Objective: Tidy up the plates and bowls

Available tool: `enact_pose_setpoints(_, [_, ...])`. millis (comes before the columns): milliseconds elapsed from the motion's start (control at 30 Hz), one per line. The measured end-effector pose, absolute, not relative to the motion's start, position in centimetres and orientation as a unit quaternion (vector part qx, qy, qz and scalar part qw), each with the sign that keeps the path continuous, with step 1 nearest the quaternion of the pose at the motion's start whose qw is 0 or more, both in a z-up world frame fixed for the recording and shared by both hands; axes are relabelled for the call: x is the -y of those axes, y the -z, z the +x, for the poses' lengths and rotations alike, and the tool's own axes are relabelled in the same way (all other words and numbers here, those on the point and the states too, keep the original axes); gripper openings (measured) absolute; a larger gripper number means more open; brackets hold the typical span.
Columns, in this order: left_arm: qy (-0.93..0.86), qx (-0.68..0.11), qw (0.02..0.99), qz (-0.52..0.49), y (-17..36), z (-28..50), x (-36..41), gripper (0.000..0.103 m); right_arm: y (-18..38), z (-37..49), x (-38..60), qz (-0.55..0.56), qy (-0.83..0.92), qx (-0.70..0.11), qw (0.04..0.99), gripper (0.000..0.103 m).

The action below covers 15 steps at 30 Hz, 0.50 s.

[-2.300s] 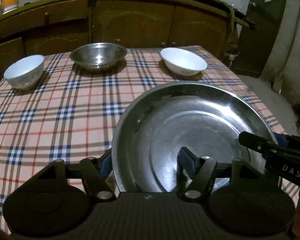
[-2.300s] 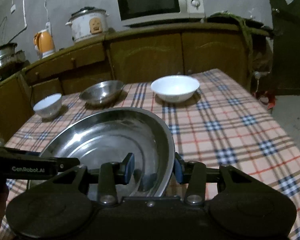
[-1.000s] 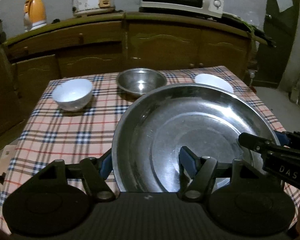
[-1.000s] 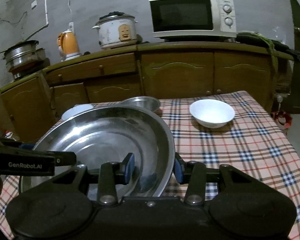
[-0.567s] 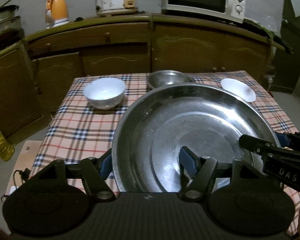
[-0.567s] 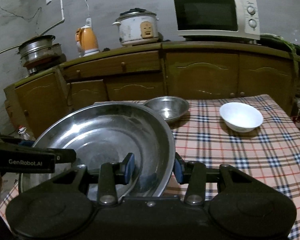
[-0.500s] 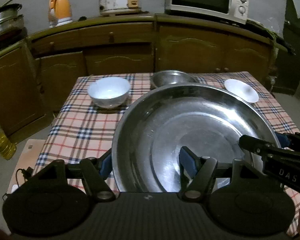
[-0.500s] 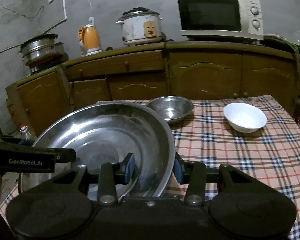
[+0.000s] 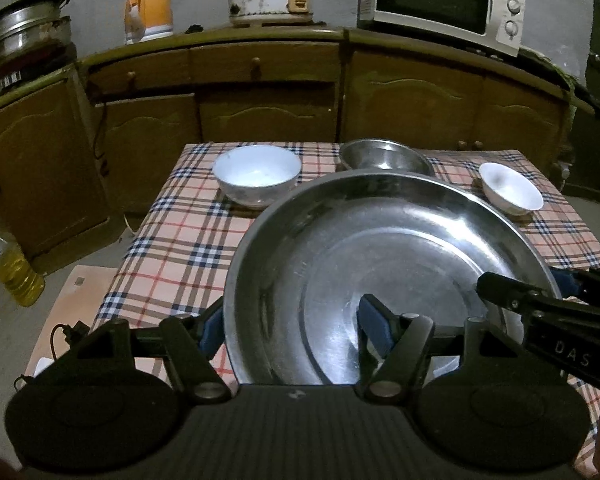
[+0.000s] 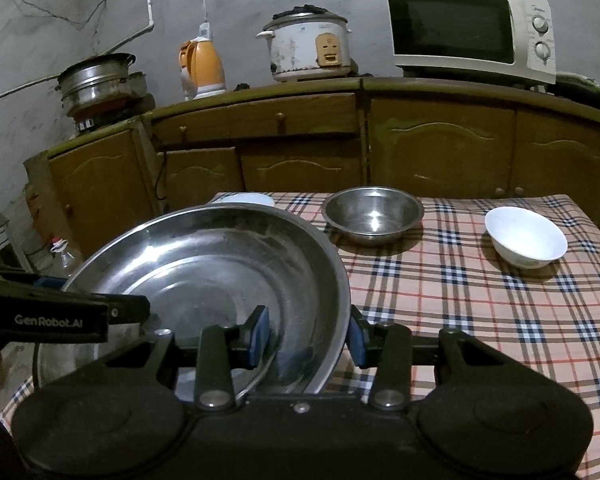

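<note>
So both grippers are pinching the big steel plate (image 9: 388, 264) by its rim, left gripper (image 9: 292, 326) on its left edge, right gripper (image 10: 308, 334) on the right. It's in the air, steel bowl (image 10: 374, 214) on the counter (image 10: 500, 312) straight ahead, past its far rim.

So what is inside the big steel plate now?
The big steel plate holds nothing visible, only one pad of each tongs over its rim. Its near edge is covered by the tongs' bodies.
</note>
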<state>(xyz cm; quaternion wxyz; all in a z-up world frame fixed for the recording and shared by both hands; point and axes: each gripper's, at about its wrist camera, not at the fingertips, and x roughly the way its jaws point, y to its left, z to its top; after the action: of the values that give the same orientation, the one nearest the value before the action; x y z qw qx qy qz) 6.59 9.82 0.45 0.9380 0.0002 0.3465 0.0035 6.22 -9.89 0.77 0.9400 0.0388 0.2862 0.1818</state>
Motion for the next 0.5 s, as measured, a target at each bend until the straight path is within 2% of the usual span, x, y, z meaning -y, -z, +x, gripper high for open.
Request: enact_pose_setpoints(500, [-0.018,-0.353,0.936,-0.004,0.9,6.9,-12.8,0.069,1.0,6.9,6.4,0.026,-0.193,-0.297,0.935,0.052])
